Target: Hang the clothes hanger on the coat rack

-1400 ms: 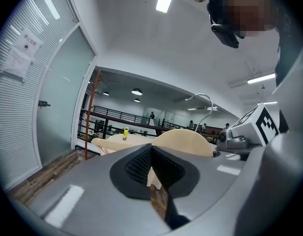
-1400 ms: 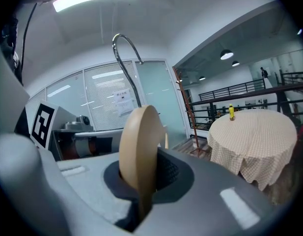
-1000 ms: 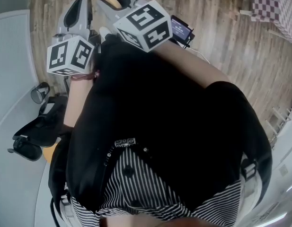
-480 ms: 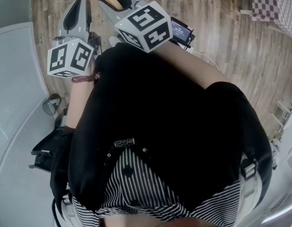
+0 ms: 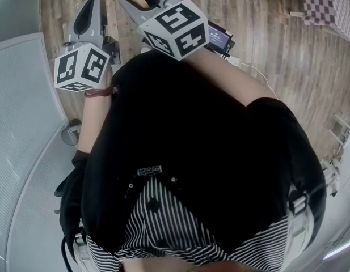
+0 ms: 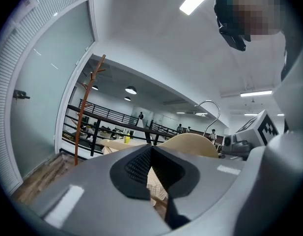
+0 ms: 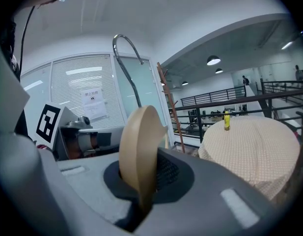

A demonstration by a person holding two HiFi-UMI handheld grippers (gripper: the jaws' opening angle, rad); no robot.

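Left tool [image 6: 152, 147], its jaws pressed together on nothing, sits beside the right tool [image 7: 143, 180], which is clamped on the pale wooden clothes hanger [image 7: 136, 136], whose silver metal hook [image 7: 125, 53] stands upward. Far ahead, right of the hanger in the right gripper view, rises the slim brown wooden coat rack [image 7: 169, 104], well apart from the hook. Farther right is a round surface under beige checked cloth [image 7: 254, 146].

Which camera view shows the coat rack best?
The left gripper view: the wooden coat rack stands clear beside the glass wall, its branches visible. The right gripper view shows only its thin pole. The head view does not show it.
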